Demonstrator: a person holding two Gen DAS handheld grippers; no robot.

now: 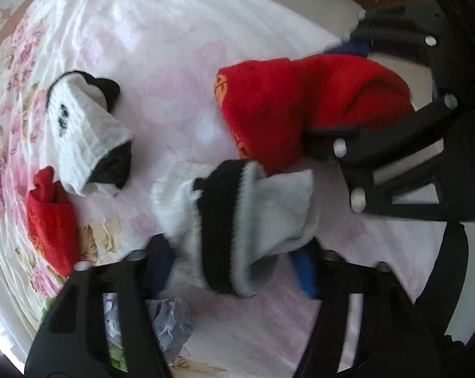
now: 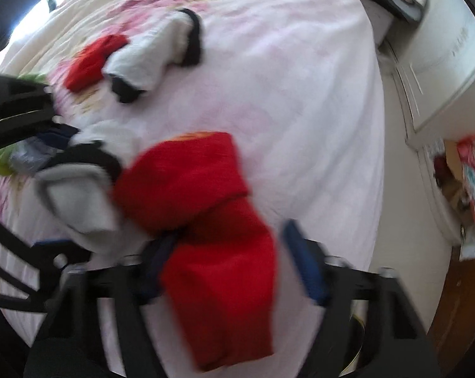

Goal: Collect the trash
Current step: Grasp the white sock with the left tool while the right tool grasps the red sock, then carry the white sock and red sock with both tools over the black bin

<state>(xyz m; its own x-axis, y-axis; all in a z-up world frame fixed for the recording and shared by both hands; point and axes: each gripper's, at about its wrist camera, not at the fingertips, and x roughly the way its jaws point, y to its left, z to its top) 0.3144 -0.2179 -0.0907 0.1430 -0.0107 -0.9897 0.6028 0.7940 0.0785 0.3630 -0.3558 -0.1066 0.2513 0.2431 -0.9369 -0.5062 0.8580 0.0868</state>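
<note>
On the bed (image 1: 180,47), spread with a pale flowered sheet, lie four socks: two red and two white with black bands. The left tool (image 1: 234,271) points straight down and has its blue-padded fingers drawn in on the near white sock (image 1: 237,220), at the black band near its cuff; the cloth bunches between the pads, so it looks gripped. The right tool (image 2: 234,267) has the near red sock (image 2: 212,252) between its fingers; the left pad presses into the cloth, but the picture is smeared and a strip of sheet shows beside the right pad, so I cannot tell if the grip is complete. The far white sock (image 1: 89,132) and the far red sock (image 1: 51,220) lie touching each other, well apart from both tools. One crumpled wad of bluish paper (image 1: 171,321) sits on the sheet just under the left tool, and that looks more like trash than the socks do. All of it should be light, soft and limp: a sock will sag and dangle from wherever it is pinched, so a thick fold or the cuff is the safest hold; the paper will crush but not slip.
</note>
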